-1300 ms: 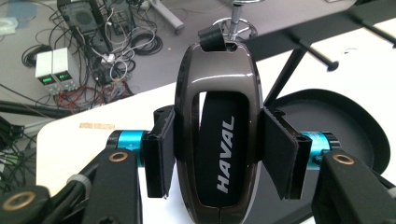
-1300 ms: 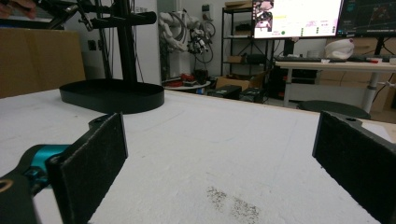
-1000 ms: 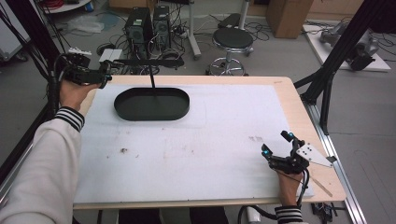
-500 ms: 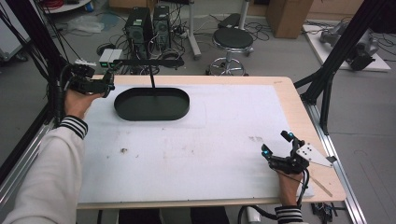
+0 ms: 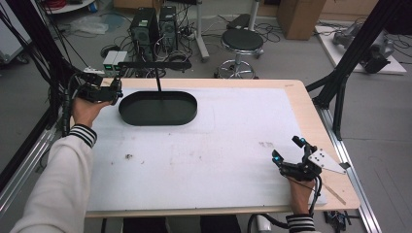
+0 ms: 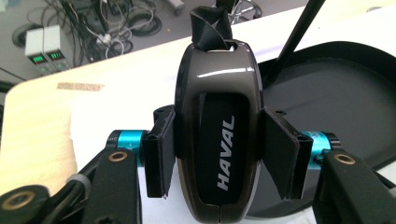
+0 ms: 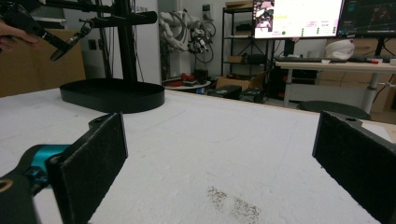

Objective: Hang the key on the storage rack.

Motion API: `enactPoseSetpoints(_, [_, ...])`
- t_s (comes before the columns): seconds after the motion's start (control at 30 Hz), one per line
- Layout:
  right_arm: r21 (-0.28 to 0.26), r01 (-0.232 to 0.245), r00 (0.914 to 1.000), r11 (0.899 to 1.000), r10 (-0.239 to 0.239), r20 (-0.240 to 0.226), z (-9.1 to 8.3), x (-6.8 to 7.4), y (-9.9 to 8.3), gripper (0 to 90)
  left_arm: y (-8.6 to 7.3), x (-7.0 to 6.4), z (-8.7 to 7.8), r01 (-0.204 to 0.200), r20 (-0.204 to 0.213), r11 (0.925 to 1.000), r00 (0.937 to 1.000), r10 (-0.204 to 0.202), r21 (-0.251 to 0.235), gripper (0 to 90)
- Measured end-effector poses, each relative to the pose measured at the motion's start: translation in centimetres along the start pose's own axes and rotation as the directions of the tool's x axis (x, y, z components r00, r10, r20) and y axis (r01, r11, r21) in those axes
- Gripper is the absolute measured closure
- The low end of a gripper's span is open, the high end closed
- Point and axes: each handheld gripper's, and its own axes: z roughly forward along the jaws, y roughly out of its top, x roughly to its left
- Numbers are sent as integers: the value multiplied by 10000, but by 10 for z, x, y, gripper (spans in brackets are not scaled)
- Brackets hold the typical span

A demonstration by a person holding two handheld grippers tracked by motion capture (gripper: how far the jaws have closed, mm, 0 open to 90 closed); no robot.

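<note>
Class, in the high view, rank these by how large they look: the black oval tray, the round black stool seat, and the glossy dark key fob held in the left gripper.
1. Black oval tray, clearly largest.
2. Round black stool seat; it stands farther from the camera, so its true size is unsure.
3. Glossy dark key fob, clamped in the left gripper, smallest and barely discernible there.

A light wooden table [image 5: 303, 104] carries a white foam mat [image 5: 209, 145] that covers most of its top, leaving bare wood along the edges. On the mat's far left part stands a black oval tray base [image 5: 158, 108] with a thin upright post [image 5: 158, 85]. Small dark smudges [image 5: 128, 156] mark the mat.
</note>
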Motion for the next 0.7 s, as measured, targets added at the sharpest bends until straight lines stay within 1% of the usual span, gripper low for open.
enactPoseSetpoints(0.03, [5, -35, 10000, 10000, 35, -3, 0, 0, 0, 21, -1, -1, 0, -163, -15, 9996, 9999, 163, -232, 338])
enactPoseSetpoints(0.07, [6, -26, 10000, 10000, 26, 0, 0, 0, 0, 22, -1, -1, -1, -275, 123, 9984, 9995, 282, -487, 290])
enactPoseSetpoints(0.1, [6, -41, 10000, 10000, 41, -5, 0, 0, 0, 22, -2, -2, -1, -504, 272, 9961, 9982, 525, -727, 221])
enactPoseSetpoints(0.13, [1, -34, 10000, 10000, 34, -4, 0, 0, 0, 22, -2, -4, 0, -734, 269, 9939, 9968, 759, -829, 169])
enactPoseSetpoints(0.17, [9, -28, 10000, 10000, 28, -9, 0, 0, 0, 22, -2, -6, -1, -869, 180, 9927, 9959, 887, -838, 152])
enactPoseSetpoints(0.2, [-1, -33, 10000, 10000, 33, 1, 0, 0, 0, 22, -5, -8, -3, -889, 697, 9876, 9927, 985, -1296, 123])
enactPoseSetpoints(0.23, [-1, -4, 10000, 10000, 4, -4, 0, 0, 0, 22, -7, -9, -5, -723, 952, 9834, 9915, 891, -1667, 107])
enactPoseSetpoints(0.27, [-1, -4, 10000, 10000, 4, -4, 0, 0, 0, 22, -7, -9, -5, -723, 952, 9834, 9915, 891, -1667, 87])
enactPoseSetpoints(0.3, [5, -2, 10000, 10000, 2, 6, 0, 0, 0, 22, -9, -11, -8, -595, 1049, 9774, 9911, 821, -2028, 87])
enactPoseSetpoints(0.33, [0, -10, 10000, 10000, 10, 3, 0, 0, 0, 22, -11, -13, -11, -545, 1207, 9717, 9891, 840, -2299, 17])
enactPoseSetpoints(0.37, [-1, 9, 10000, 10000, -9, 10, 0, 0, 0, 22, -13, -15, -14, -511, 1421, 9687, 9860, 876, -2430, 17])
enactPoseSetpoints(0.4, [-1, 9, 10000, 10000, -9, 10, 0, 0, 0, 22, -14, -17, -18, -550, 1533, 9660, 9835, 960, -2525, 17])
enactPoseSetpoints(0.43, [-36, 36, 10000, 10000, -36, 18, 0, 0, 0, 22, -16, -20, -22, -606, 1542, 9622, 9825, 1045, -2656, 17])
enactPoseSetpoints(0.53, [-19, -15, 10000, 10000, 15, 11, -1, 0, 0, 22, -24, -26, -34, -591, 1727, 9467, 9778, 1188, -3166, 17])
enactPoseSetpoints(0.57, [-30, -5, 10000, 10000, 5, -4, 0, 0, 0, 21, -27, -28, -38, -608, 1768, 9427, 9763, 1245, -3281, 17])
enactPoseSetpoints(0.63, [-26, -17, 10000, 10000, 17, -9, -1, 1, 0, 21, -35, -31, -45, -593, 1807, 9328, 9748, 1308, -3554, 17])
enactPoseSetpoints(0.67, [-30, 24, 10000, 10000, -24, -21, -1, 0, 0, 22, -45, -33, -50, -665, 1748, 9270, 9747, 1395, -3690, 17])
enactPoseSetpoints(0.7, [-30, 24, 10000, 10000, -24, -21, -1, 0, 0, 22, -45, -33, -50, -665, 1748, 9270, 9747, 1395, -3690, 17])
